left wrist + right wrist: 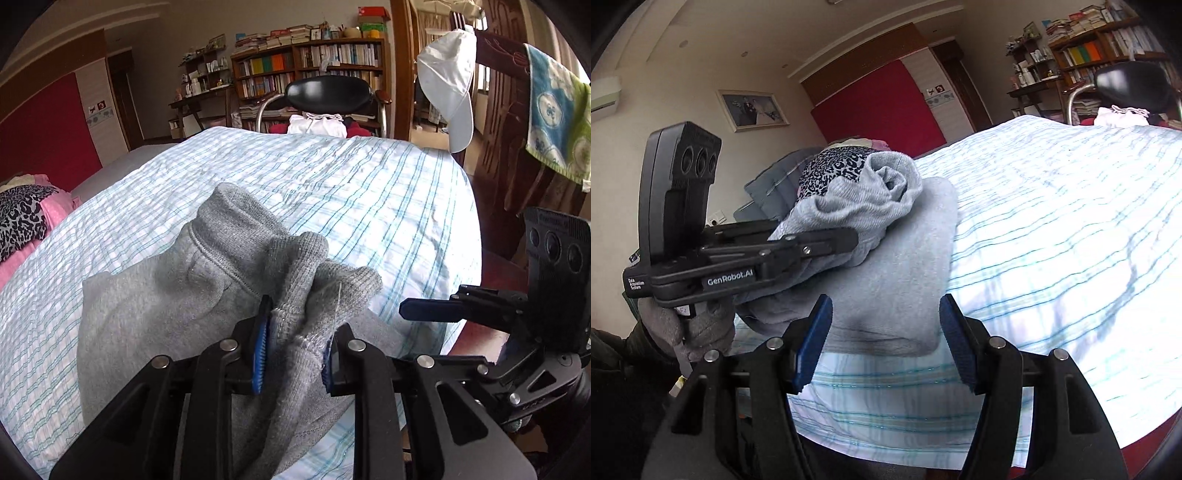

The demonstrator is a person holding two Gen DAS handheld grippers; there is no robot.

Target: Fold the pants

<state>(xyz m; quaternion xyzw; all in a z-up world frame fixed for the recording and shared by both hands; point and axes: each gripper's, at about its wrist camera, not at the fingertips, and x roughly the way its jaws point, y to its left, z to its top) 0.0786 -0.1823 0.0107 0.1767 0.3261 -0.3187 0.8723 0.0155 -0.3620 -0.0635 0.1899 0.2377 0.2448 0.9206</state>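
Observation:
The grey sweatpants lie partly folded on the striped bedsheet. My left gripper is shut on the ribbed cuffs of the pants and holds them bunched above the folded part. In the right wrist view the left gripper holds the lifted cuffs over the flat folded pants. My right gripper is open and empty, at the near edge of the folded pants. It shows at the right in the left wrist view.
A leopard-print and pink bundle lies at the bed's left side. A black chair with white cloth stands past the far edge. A white cap and a towel hang on wooden furniture at the right.

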